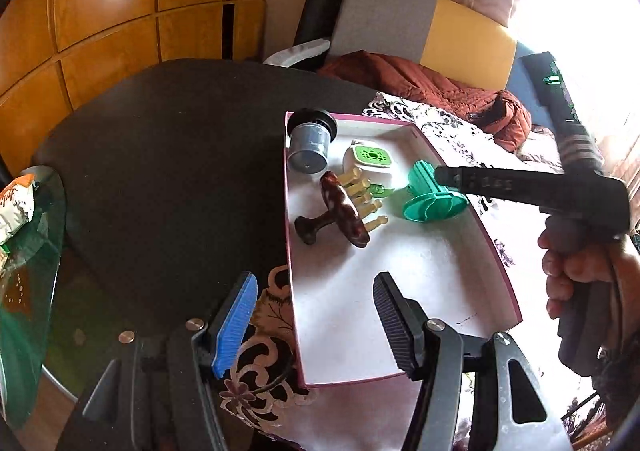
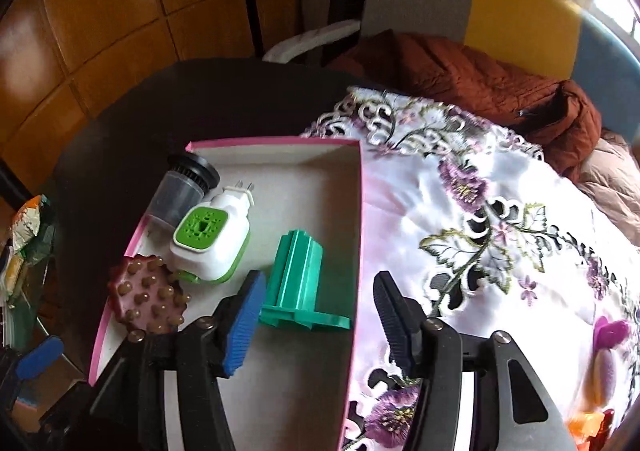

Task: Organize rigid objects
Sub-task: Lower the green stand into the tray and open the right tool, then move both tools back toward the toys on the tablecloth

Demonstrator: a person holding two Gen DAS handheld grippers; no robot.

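The right gripper is seen parted with nothing held; the green plastic piece lies just ahead of its blue pad, inside the pink-rimmed box. The left gripper is likewise spread and empty over the box's near end.

Daylight floods in from the window at upper right, blowing out that corner. Fisheye bending curves the wooden panels. The right-wrist view is slightly motion-blurred; corners vignette dark.
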